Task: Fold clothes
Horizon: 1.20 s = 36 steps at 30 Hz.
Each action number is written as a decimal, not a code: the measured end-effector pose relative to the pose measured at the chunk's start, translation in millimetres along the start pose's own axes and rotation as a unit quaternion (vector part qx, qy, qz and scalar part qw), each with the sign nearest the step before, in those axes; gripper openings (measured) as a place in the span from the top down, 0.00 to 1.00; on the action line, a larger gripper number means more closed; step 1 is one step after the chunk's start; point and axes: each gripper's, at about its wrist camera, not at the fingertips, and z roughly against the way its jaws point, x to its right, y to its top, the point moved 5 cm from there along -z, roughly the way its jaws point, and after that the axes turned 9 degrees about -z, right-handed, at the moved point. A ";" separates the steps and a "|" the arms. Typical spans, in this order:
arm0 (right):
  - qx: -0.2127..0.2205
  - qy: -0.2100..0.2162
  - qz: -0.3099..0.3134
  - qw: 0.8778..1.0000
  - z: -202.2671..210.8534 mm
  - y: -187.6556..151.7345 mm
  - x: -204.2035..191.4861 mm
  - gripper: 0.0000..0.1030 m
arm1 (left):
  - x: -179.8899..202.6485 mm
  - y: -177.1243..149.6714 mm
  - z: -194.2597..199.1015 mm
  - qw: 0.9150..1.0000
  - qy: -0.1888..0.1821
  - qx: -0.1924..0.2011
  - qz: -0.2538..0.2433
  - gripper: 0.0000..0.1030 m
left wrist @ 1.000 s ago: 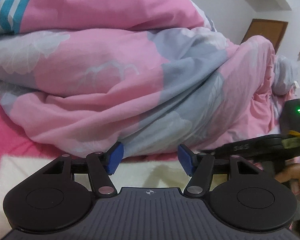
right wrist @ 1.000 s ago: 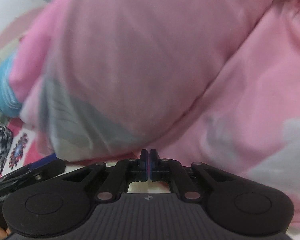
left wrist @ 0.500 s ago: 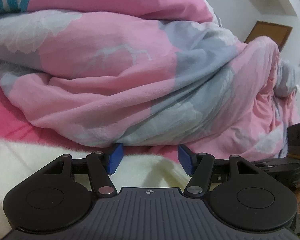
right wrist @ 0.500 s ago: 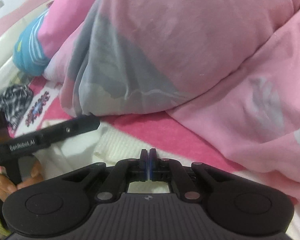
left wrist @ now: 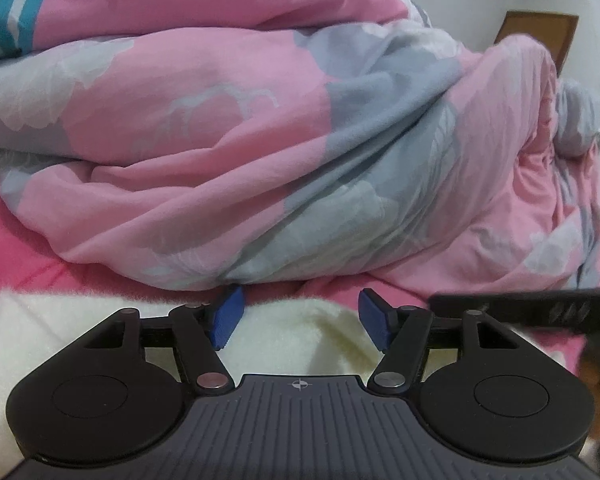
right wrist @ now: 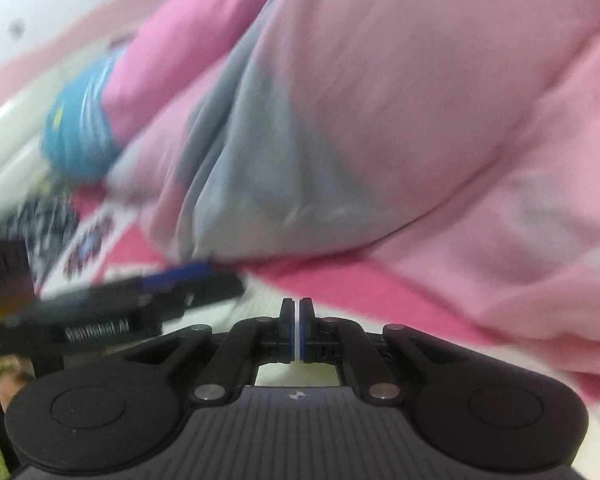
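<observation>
Left claw [left wrist: 300,316] jaws opening, nothing between them, hovering over cream garment [left wrist: 292,328] | right claw [right wrist: 296,330] staying closed, empty | garment lying just before pink quilt [left wrist: 260,140]

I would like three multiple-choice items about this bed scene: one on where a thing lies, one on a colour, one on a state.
1. Where does the cream knit garment lie?
A. on top of the quilt
B. below the left gripper, in front of the quilt
C. on the floor

2. What colour are the left gripper's pads?
A. blue
B. green
C. red

3. How do the right gripper's jaws stand?
A. wide apart
B. shut, nothing visible between them
C. clamped on the quilt

Answers:
1 B, the garment shows between the left gripper fingers, with the pink and grey quilt behind it.
2 A, both pads are blue.
3 B, the right gripper fingers meet, with no cloth seen in them.
</observation>
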 end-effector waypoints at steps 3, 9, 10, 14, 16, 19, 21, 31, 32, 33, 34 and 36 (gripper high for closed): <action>0.013 -0.033 -0.036 0.999 11.0 1.4 27.0 0.99 | 8.8 0.3 -5.1 0.999 0.024 -0.018 -0.033 0.36; -0.007 -0.060 0.000 0.998 12.3 -22.0 45.0 1.00 | 34.1 -4.1 -12.5 0.986 0.087 -0.049 -0.136 0.35; -0.002 -0.060 -0.007 0.998 15.9 -21.1 45.0 1.00 | 35.0 -4.6 -12.6 0.984 0.091 -0.050 -0.142 0.34; 0.004 -0.063 0.049 0.997 23.2 -27.3 28.8 0.99 | 35.1 -5.8 -13.3 0.981 0.099 -0.058 -0.158 0.32; -0.012 -0.085 0.082 0.993 11.8 -37.7 22.7 1.00 | 36.6 -6.5 -13.4 0.978 0.105 -0.060 -0.168 0.30; -0.008 -0.094 0.099 0.991 15.1 -42.1 25.8 1.00 | 39.2 -7.9 -12.3 0.973 0.114 -0.062 -0.190 0.28; -0.004 -0.106 0.102 0.989 20.7 -37.6 18.8 0.99 | 41.2 -9.1 -11.3 0.968 0.120 -0.064 -0.210 0.27; -0.003 -0.087 0.140 0.986 -8.4 -43.4 9.7 1.00 | 40.2 -10.4 -11.2 0.963 0.118 -0.074 -0.231 0.23; -0.002 -0.083 0.116 0.990 -2.0 -42.0 15.0 1.00 | 40.2 -10.2 -10.0 0.963 0.116 -0.076 -0.233 0.22; -0.002 -0.079 0.090 0.993 4.8 -40.4 20.3 1.00 | 40.3 -10.1 -8.7 0.962 0.113 -0.078 -0.235 0.22; -0.001 -0.075 0.064 0.995 11.6 -38.8 25.6 1.00 | 40.1 -9.9 -7.2 0.962 0.111 -0.079 -0.237 0.22; 0.000 -0.082 0.033 0.996 24.4 -40.5 33.1 0.99 | 38.1 -8.9 -1.4 0.964 0.109 -0.081 -0.229 0.22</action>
